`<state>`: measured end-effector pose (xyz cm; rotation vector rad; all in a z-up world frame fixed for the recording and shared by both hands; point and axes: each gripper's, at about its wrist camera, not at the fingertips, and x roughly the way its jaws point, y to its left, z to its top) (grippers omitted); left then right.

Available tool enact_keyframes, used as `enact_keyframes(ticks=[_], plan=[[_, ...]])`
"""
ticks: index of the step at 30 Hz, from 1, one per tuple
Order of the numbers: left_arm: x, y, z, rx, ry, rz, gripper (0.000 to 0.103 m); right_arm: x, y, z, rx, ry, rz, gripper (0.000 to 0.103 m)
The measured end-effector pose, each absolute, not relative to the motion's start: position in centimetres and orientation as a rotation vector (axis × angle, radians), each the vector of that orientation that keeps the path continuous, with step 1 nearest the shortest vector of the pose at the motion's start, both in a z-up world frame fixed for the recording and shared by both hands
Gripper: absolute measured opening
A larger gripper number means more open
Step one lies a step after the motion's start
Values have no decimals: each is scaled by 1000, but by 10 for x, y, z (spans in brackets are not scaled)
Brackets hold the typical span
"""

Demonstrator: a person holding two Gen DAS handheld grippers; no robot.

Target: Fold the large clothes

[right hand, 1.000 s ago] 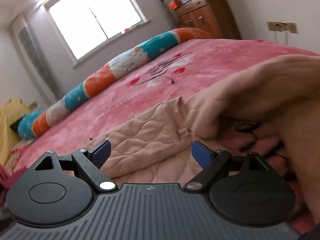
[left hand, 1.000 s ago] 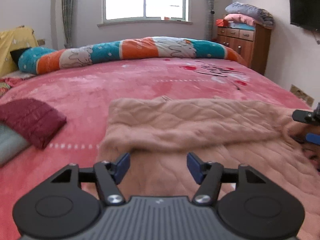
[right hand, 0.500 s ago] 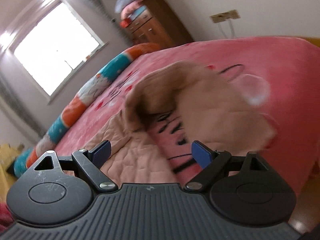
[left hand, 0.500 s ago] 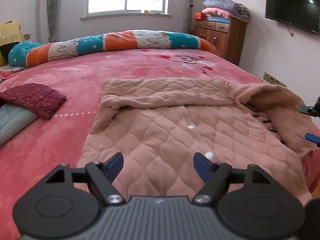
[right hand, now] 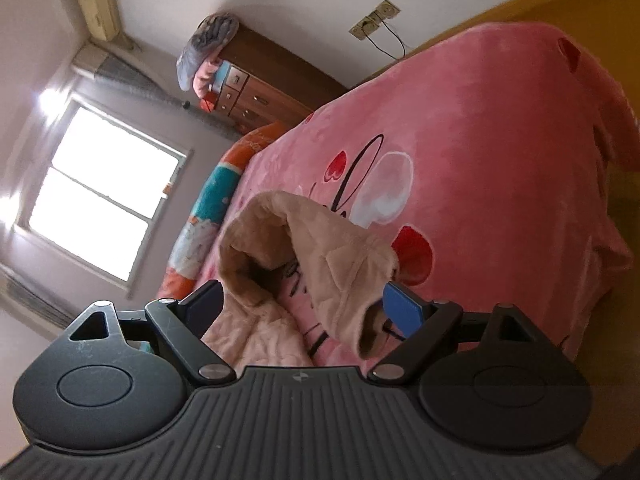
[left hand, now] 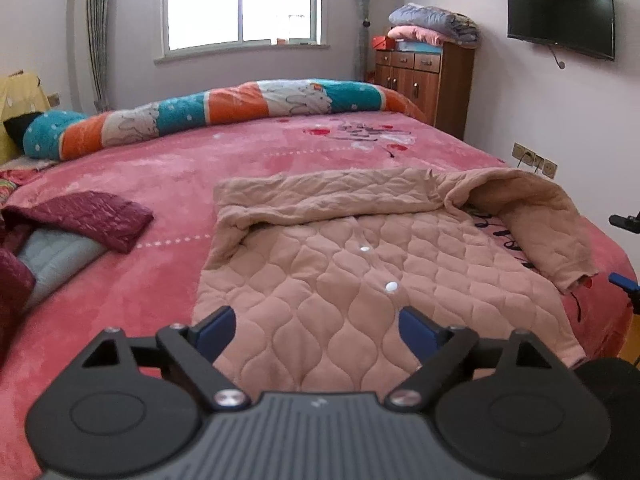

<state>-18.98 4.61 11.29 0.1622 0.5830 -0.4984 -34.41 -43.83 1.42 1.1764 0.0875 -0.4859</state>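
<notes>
A large quilted peach garment (left hand: 340, 264) with white snaps lies spread on the pink bed (left hand: 180, 176). Its far edge is folded over and its right sleeve (left hand: 536, 216) curls back onto the body. My left gripper (left hand: 316, 328) hovers over the near hem with its jaws opening and nothing between them. In the right wrist view, which is rolled far over, the sleeve (right hand: 320, 248) lies in front of my right gripper (right hand: 302, 308), whose jaws stand wide apart. The cuff sits close to the right pad, with no pinch visible. The right gripper's fingertips (left hand: 622, 280) show at the left view's right edge.
Folded maroon clothing (left hand: 88, 216) and a grey piece (left hand: 52, 260) lie on the bed's left side. A rolled teal, orange and white blanket (left hand: 224, 108) runs along the far side. A wooden dresser (left hand: 424, 76), a wall television (left hand: 560, 16) and sockets (left hand: 536, 160) stand to the right, past the bed's edge.
The left gripper drew back and rose, its jaws widening, so more of the garment shows. The right gripper rolled strongly and pulled away from the sleeve, which now rests curled on the bed.
</notes>
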Motion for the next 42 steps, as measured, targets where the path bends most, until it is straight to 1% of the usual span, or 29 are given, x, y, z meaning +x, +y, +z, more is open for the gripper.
enact_keyframes(ticks=[5,7,9,11,13,14,15,17,18,19,20,22,24,32,37,42], plan=[[-198,53,120,161,563,-477,90,-352,-446,22,1227,20,-424,103],[-202,55,122,164,554,-471,94,-358,-450,29,1225,-21,-397,103],[-203,55,121,168,547,-473,95,-359,-457,34,1199,-68,-370,103],[-201,54,119,168,547,-470,95,-354,-471,28,1259,-75,-339,103],[-198,54,115,162,559,-468,95,-348,-481,16,1359,-87,-314,94],[-196,54,112,161,569,-471,95,-345,-484,12,1372,-86,-311,87],[-193,54,110,160,578,-473,95,-341,-485,14,1348,-67,-328,85],[-189,54,105,157,588,-469,95,-332,-484,27,1173,24,-409,85],[-186,55,101,152,596,-467,95,-327,-483,33,1070,67,-446,87],[-182,55,98,146,606,-463,95,-323,-482,39,985,102,-478,92],[-178,56,95,137,617,-457,95,-318,-483,42,925,137,-494,103],[-170,56,88,116,634,-446,95,-312,-488,43,904,190,-508,103],[-162,57,82,95,651,-439,95,-311,-491,41,931,201,-511,103],[-132,59,69,14,679,-442,95,-297,-488,37,1269,57,-441,103],[-116,60,62,-29,697,-450,95,-288,-483,3,1673,-117,-403,103],[-102,60,57,-70,710,-471,95,-287,-481,-29,1916,-299,-427,103]])
